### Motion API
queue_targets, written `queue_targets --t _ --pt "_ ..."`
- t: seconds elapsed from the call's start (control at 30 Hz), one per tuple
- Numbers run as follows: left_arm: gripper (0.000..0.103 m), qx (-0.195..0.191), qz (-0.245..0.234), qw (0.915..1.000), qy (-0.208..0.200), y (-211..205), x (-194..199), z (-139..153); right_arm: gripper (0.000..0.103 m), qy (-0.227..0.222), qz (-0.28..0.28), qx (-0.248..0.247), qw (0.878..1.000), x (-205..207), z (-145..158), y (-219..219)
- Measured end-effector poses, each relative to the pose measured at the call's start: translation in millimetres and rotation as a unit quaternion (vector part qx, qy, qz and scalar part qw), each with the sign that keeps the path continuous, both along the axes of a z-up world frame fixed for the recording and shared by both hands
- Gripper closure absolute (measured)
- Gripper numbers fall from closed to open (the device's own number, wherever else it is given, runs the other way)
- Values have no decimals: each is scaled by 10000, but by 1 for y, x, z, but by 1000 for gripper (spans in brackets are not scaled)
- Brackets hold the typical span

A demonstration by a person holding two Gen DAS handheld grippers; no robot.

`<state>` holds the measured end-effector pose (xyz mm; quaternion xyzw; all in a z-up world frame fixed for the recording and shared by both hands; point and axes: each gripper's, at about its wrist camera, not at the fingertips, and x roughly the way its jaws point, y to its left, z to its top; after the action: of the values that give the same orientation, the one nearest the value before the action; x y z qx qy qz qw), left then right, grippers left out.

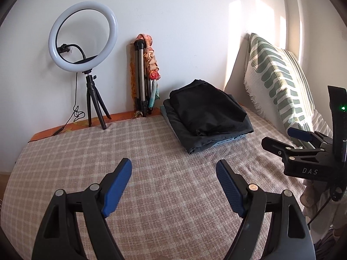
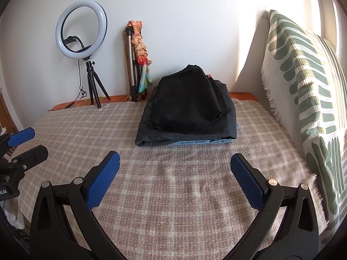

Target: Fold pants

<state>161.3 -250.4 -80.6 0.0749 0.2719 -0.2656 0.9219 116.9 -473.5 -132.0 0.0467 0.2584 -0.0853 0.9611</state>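
Observation:
A stack of folded pants [image 1: 208, 117] lies at the far side of the bed: black pants on top, dark grey below, light blue denim at the bottom. It also shows in the right wrist view [image 2: 188, 110]. My left gripper [image 1: 174, 169] is open and empty, held above the checked blanket [image 1: 130, 151], well short of the stack. My right gripper [image 2: 174, 162] is open and empty too, in front of the stack. The right gripper shows at the right edge of the left wrist view [image 1: 279, 139]. The left gripper shows at the left edge of the right wrist view [image 2: 32, 143].
A ring light on a small tripod [image 1: 83, 36] stands at the far left against the white wall. A folded tripod with a colourful cloth [image 1: 145, 75] leans beside it. A green-and-cream patterned pillow [image 1: 279, 80] stands along the right side.

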Motion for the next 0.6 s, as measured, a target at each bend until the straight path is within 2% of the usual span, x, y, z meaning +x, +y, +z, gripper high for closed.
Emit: queue_targets --t 0.6 --pt "24 29 280 9995 160 7 5 -2 0 52 61 -5 10000 6 -5 10"
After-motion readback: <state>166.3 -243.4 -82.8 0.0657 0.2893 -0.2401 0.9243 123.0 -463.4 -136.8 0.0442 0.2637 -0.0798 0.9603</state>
